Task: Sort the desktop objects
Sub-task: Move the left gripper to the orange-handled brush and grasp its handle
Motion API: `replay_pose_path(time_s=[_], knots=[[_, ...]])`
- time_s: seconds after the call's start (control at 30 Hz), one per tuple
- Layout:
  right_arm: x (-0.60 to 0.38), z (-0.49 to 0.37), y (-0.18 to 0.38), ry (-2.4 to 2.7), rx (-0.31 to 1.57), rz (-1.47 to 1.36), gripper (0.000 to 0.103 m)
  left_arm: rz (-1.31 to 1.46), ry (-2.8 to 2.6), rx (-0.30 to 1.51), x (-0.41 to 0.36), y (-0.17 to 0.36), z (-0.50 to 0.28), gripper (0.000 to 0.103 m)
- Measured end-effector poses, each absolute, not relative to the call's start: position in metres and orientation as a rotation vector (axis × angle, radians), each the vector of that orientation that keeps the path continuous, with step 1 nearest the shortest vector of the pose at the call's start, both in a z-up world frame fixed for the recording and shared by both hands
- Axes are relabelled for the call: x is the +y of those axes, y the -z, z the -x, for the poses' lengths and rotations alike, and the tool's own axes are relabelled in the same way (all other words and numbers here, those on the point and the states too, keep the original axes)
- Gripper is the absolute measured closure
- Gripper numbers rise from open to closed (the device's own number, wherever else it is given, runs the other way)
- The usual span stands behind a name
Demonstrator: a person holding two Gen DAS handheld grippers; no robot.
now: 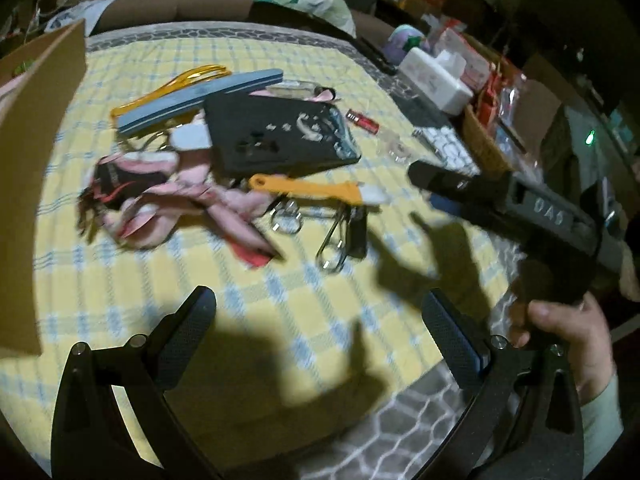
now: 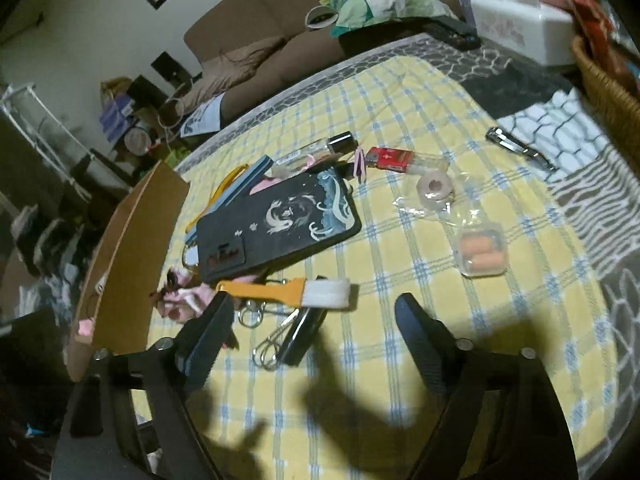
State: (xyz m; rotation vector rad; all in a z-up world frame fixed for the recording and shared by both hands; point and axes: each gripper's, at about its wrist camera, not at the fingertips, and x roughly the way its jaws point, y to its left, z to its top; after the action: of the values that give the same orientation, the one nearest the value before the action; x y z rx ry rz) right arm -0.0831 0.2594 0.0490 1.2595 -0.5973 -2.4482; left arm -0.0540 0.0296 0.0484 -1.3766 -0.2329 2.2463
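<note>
Two wrist views, shared tablecloth (image 1: 280, 300)

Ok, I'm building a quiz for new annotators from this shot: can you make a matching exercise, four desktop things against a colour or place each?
Things:
1. phone case
2. scraper handle
3. nail clipper
4. earplug box

Descriptions:
A. orange
B. lying off the yellow checked cloth, on the black-and-white patterned one
C. black with a white-and-blue design
D. clear, with orange pieces inside

Pairs: 1-C, 2-A, 3-B, 4-D
</note>
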Motion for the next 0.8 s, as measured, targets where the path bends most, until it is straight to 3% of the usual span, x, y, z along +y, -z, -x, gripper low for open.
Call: replay_pose_path(time_s=[0.17, 0.27, 0.33, 0.5, 0.63, 0.8], knots=[[0.269, 0.102, -0.036, 2.36, -0.757, -1.252, 0.039, 1.363, -2.181, -0.428, 0.035, -0.042, 0.081, 0.005], [0.271, 0.11, -0.035, 2.362, -0.766, -1.255, 0.043, 1.36, -2.135, -0.576, 0.038, -0.037, 0.095, 0.008], [0.271, 0.113, -0.033, 2.361, -0.76, -1.259, 0.049, 1.363, -2.111, -0.668, 0.039, -0.031, 0.102, 0.016], [0.269, 0.116, -0.031, 2.347, -0.741, -1.266, 0.057, 1.358, -2.028, -0.937, 0.033, -0.013, 0.115, 0.019], [0.265, 0.118, -0.024, 2.336, -0.723, -1.294, 0.063, 1.346, -2.019, -1.034, 0.032, -0.004, 0.122, 0.032], [0.261, 0.116, -0.021, 2.324, -0.696, -1.304, 0.067, 1.363, -1.982, -1.116, 0.038, 0.01, 0.128, 0.037]])
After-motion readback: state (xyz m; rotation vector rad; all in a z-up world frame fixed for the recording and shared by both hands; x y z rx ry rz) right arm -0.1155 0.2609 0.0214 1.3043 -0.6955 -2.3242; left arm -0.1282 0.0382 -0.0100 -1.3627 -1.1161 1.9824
